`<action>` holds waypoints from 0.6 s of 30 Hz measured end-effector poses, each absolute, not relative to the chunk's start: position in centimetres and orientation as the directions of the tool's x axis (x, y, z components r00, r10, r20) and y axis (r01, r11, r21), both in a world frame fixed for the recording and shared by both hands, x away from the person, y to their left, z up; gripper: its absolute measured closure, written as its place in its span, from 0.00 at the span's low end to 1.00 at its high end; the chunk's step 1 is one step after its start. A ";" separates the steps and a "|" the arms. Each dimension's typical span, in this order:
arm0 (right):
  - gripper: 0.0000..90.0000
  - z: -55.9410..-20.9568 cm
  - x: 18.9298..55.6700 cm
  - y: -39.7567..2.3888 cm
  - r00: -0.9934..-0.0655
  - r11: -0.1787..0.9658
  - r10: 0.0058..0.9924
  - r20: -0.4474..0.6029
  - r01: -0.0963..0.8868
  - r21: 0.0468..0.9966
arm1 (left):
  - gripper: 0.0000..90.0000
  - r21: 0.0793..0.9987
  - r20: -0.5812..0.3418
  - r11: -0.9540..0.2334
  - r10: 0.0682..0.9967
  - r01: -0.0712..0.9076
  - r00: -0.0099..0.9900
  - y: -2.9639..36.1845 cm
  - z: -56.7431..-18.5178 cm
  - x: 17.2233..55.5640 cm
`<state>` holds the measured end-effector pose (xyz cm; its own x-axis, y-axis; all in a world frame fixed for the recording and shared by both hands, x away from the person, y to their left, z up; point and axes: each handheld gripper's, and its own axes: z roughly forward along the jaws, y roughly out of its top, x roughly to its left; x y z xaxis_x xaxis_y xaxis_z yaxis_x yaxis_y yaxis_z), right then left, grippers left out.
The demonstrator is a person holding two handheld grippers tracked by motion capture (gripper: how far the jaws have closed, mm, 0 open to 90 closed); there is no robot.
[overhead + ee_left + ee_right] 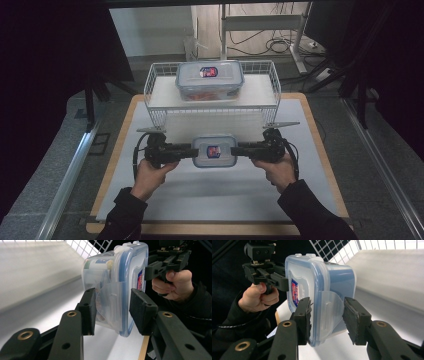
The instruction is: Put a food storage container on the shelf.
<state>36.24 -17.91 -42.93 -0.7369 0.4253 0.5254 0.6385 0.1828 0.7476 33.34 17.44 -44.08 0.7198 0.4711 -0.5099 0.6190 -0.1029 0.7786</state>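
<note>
A clear food container with a blue-rimmed lid [215, 151] hangs just above the white mat, held between both grippers. My left gripper [194, 150] clamps its left end, and my right gripper [236, 149] clamps its right end. In the left gripper view the jaws [112, 307] pinch the container [117, 287] over its side clip, lid to the right. The right gripper view has the jaws [327, 315] closed across the container's [322, 285] other clip, with the left gripper [265, 272] and a hand beyond.
A white wire basket shelf [150, 87] stands at the back of the mat, and a second lidded container [210, 80] rests on it. The white mat [215, 195] lies on a wooden board [320, 145]. Dark floor and metal rails flank the table.
</note>
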 end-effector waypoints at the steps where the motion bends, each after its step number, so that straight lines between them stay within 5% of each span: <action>1: 0.65 -42.6 36.4 -17.9 -0.739 0.180 0.423 0.525 0.636 0.750 | 0.64 0.780 -0.506 -0.105 0.474 0.617 0.720 17.5 -43.7 33.4; 18: 0.65 -36.3 38.9 -16.6 -0.759 0.161 0.405 0.510 0.609 0.777 | 0.64 0.803 -0.488 -0.077 0.484 0.591 0.726 18.8 -37.0 35.5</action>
<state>38.91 -16.59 -36.26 -0.7585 0.4053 0.5103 0.6088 0.1613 0.7768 35.51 18.79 -36.97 0.7262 0.4838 -0.4884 0.5913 -0.0773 0.8027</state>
